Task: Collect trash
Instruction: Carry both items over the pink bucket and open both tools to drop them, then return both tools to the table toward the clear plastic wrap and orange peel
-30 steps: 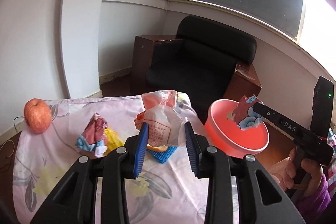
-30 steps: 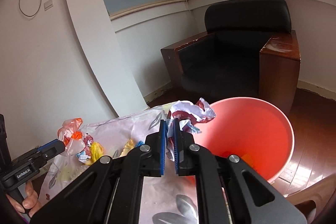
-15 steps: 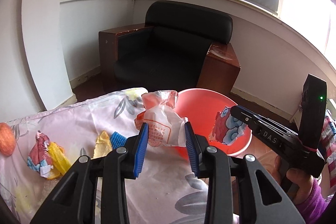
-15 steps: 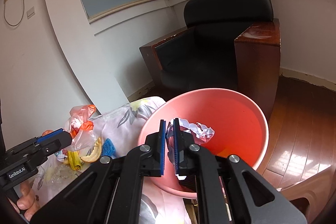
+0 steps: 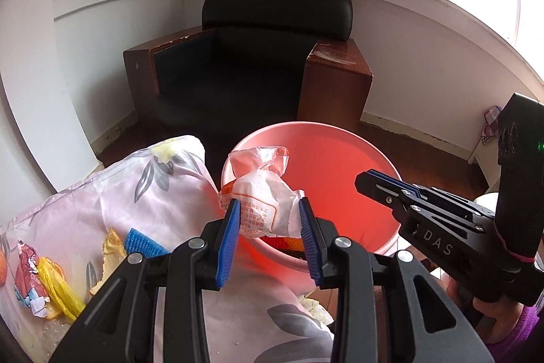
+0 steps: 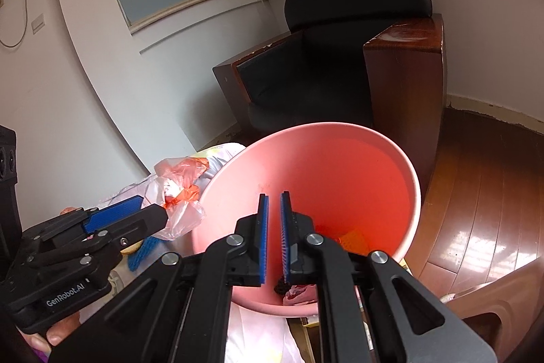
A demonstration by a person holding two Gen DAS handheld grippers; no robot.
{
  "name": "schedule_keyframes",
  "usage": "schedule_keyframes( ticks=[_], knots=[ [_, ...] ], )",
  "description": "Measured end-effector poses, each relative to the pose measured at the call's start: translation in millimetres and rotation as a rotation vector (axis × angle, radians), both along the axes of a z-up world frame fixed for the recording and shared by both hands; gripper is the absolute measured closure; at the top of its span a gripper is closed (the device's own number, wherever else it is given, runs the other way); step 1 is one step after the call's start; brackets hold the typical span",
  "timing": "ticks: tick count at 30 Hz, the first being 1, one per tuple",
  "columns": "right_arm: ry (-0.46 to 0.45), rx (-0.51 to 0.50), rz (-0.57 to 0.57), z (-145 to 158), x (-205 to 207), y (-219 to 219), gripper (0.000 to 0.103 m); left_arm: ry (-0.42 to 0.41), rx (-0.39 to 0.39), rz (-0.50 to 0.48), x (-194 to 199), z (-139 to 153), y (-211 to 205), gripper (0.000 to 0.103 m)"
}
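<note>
While a crumpled plastic wrapper, likely light and crushable, is pinched mid-bunch by the left gripper above the pink bin, the right gripper jaws are held slightly apart, empty.

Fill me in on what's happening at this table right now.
A person with a gripper in each hand is clearing trash into a pink bin. The left gripper grips a crumpled plastic wrapper at the bin's rim. The right gripper sits over the bin, holding nothing. More wrappers lie on the floral tablecloth.
</note>
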State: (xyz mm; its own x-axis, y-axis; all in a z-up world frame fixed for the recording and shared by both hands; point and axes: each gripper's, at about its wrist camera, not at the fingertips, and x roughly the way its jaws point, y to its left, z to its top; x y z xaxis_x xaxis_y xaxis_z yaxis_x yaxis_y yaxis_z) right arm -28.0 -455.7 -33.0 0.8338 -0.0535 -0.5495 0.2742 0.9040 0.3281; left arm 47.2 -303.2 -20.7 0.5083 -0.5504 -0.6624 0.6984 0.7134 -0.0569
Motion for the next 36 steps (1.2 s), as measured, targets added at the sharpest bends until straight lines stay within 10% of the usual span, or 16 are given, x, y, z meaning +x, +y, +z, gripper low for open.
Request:
schedule_keyframes(
  ticks=[23, 28, 36],
  knots=[
    [0.053, 0.062, 0.049, -9, 8, 2, 0.095, 0.005, 0.046, 0.008, -4, -10, -1, 0.053],
    [0.046, 0.068, 0.057, -8, 7, 5, 0.076, 0.013, 0.038, 0.024, -5, -7, 9, 0.05],
    [0.033, 0.057, 0.052, -1, 5, 8, 0.074, 0.021, 0.017, 0.054, -13, -1, 30, 0.049]
  ],
)
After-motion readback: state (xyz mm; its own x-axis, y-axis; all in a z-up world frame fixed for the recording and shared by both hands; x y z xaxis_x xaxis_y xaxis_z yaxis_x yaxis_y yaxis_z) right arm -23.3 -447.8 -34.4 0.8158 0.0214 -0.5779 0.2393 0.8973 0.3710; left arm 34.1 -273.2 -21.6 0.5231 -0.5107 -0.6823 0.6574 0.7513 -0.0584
